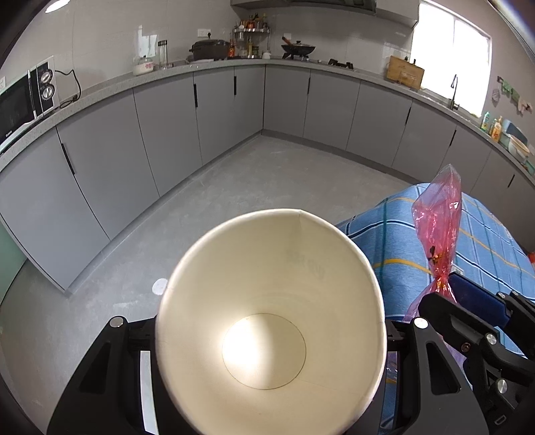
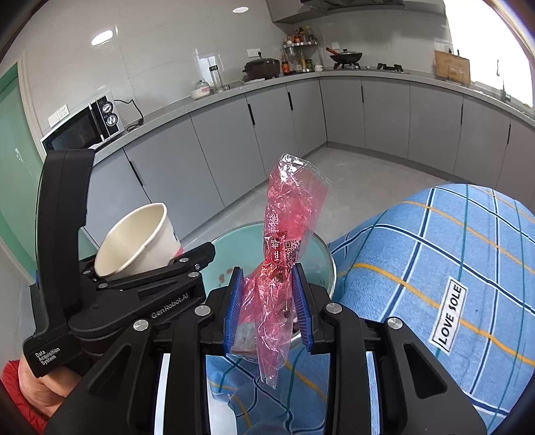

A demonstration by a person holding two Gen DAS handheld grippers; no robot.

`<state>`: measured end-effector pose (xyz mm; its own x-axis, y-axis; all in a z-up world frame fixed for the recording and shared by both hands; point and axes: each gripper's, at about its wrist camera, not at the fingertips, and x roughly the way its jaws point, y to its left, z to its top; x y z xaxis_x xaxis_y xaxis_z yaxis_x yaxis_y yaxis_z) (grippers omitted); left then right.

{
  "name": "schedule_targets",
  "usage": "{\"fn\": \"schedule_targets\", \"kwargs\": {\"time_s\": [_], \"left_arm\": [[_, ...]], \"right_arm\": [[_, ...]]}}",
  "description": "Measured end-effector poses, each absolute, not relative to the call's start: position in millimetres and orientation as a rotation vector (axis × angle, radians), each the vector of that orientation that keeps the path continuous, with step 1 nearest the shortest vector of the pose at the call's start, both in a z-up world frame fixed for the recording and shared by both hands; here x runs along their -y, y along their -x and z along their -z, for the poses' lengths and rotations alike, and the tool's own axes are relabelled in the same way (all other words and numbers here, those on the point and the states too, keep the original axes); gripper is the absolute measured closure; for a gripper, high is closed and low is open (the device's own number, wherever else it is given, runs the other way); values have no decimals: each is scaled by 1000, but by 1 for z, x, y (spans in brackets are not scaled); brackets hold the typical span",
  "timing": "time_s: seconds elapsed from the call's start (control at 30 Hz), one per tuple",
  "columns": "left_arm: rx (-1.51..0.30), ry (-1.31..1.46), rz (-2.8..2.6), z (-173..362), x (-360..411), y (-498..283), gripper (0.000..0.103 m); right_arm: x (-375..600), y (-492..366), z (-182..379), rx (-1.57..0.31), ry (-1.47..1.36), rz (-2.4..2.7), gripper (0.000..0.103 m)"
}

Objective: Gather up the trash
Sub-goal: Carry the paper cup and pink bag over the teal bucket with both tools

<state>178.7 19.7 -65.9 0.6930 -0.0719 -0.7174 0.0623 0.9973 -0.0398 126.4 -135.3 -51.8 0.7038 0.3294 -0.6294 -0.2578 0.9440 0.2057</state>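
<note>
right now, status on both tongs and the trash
Left tongs shut on paper cup, cup empty. Right tongs shut on red plastic wrapper. No bin in view; blue plaid cloth and a round teal surface below.

Kitchen, L-shaped run of flat grey base cabinets (image 1: 167, 123) with black bar handles. Speckled grey stone counter (image 1: 107, 83) above. Glossy pale tiled wall (image 2: 167, 60). Bare grey concrete floor (image 1: 234, 187). Bright window (image 1: 448, 60) at right, daylight flooding in. Round recessed ceiling lights (image 2: 241, 10). Green frosted door (image 2: 13, 140) at left.
</note>
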Motion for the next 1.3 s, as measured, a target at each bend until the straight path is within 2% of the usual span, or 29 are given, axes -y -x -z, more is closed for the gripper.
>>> {"fn": "schedule_targets", "kwargs": {"time_s": [0.73,1.3], "left_arm": [[-884,26,34,97,-26,-222,49],[-993,6,9,140,-30,-246,49]], "right_arm": [[127,-177,82,-810,-84,-331,72],[110,-213,121,-912,-14,-334,70]]}}
